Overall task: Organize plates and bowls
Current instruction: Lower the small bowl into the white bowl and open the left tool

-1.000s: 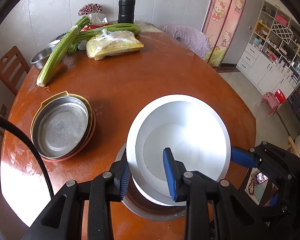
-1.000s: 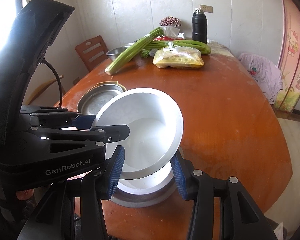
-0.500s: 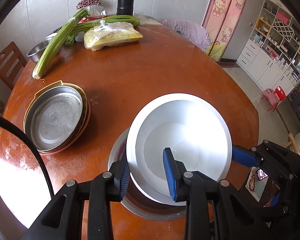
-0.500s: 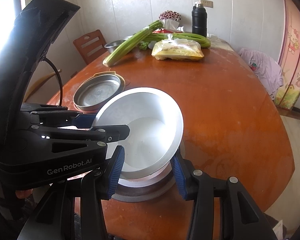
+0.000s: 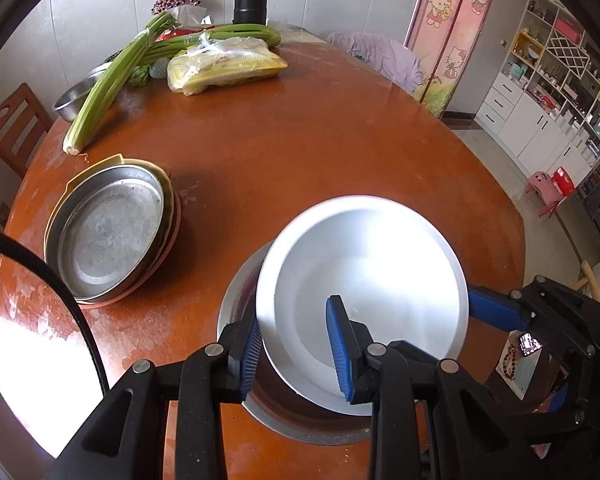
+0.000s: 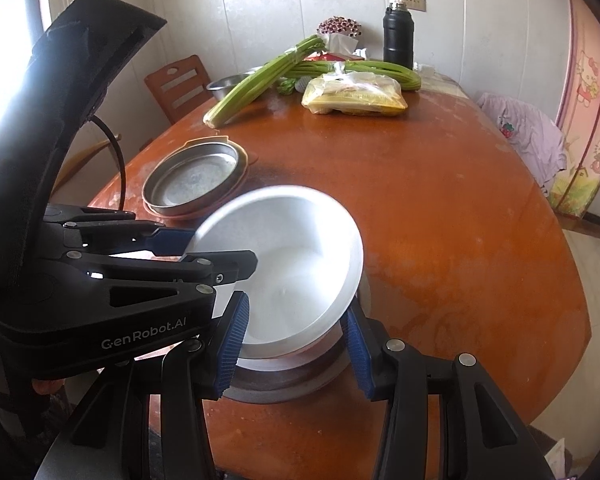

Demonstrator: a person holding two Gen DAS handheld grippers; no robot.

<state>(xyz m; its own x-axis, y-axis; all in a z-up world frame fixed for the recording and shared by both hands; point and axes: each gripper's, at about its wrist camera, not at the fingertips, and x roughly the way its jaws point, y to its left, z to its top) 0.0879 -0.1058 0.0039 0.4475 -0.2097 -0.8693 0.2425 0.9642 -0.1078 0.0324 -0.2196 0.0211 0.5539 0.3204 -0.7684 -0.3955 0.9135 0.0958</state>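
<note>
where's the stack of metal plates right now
The stack of metal plates sits on the left part of the round table in the left wrist view, between the celery bunch and the white bowl.

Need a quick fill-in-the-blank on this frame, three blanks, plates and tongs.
1. The left tongs are shut on the rim of the ____ bowl.
2. The held bowl hangs tilted over a ____ plate on the table.
3. The plate stack is topped by a ____ plate.
4. The right tongs are shut on the ____ bowl as the left.

Missing words: white; metal; metal; same
</note>
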